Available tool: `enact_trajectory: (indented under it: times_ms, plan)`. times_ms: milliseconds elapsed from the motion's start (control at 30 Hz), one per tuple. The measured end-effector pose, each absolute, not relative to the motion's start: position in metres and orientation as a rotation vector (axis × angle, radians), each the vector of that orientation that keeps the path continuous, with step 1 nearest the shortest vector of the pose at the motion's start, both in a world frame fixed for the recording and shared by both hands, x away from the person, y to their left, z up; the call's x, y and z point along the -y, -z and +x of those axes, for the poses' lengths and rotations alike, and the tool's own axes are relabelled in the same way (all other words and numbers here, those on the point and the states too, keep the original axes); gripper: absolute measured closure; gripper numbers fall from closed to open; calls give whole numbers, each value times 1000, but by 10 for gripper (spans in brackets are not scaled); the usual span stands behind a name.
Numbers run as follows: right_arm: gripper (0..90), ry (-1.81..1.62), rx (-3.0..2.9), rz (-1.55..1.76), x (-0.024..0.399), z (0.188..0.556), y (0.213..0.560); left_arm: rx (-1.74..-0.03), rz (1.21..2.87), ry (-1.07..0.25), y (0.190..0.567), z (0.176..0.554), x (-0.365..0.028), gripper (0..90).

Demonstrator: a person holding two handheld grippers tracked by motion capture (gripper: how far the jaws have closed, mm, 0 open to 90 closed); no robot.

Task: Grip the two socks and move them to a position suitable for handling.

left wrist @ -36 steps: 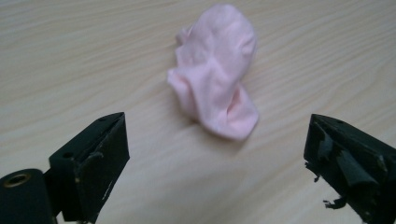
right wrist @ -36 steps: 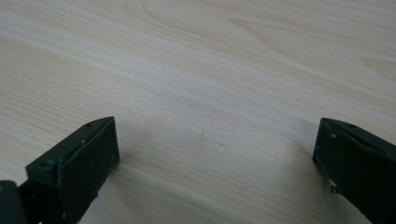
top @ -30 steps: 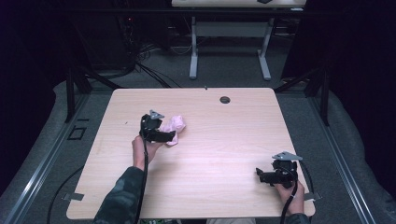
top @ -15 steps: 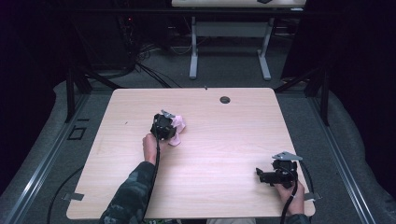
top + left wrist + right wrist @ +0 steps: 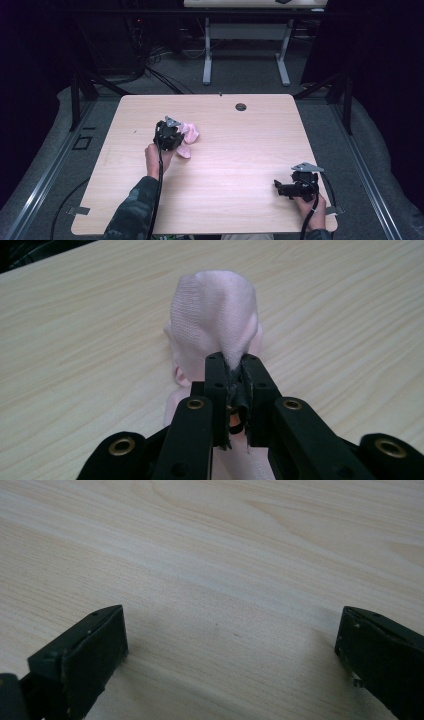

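A left gripper (image 5: 232,385) is clamped on a pink cloth (image 5: 215,325), bunched on the wooden desk (image 5: 240,150) left of centre. The right gripper (image 5: 230,645) rests near the desk's right front corner, jaws spread wide and empty

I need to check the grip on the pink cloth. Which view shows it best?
The left gripper view: the pink cloth is pinched between the closed jaws. The high view shows it small beside the left gripper.
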State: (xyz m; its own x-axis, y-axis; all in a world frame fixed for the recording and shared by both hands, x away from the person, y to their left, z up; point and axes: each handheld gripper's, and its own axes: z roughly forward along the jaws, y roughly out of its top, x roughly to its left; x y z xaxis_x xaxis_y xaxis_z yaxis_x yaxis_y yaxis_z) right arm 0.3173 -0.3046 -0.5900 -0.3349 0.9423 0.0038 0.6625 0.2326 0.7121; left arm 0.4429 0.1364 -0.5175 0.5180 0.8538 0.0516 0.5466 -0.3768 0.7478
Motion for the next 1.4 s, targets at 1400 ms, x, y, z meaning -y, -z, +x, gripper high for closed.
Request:
enact_trajectory:
  times_ms: [1400]
  plan:
    - [0,-875,-2077,1478,304,318,590,-568,2459,-195,551,324,-5,619]
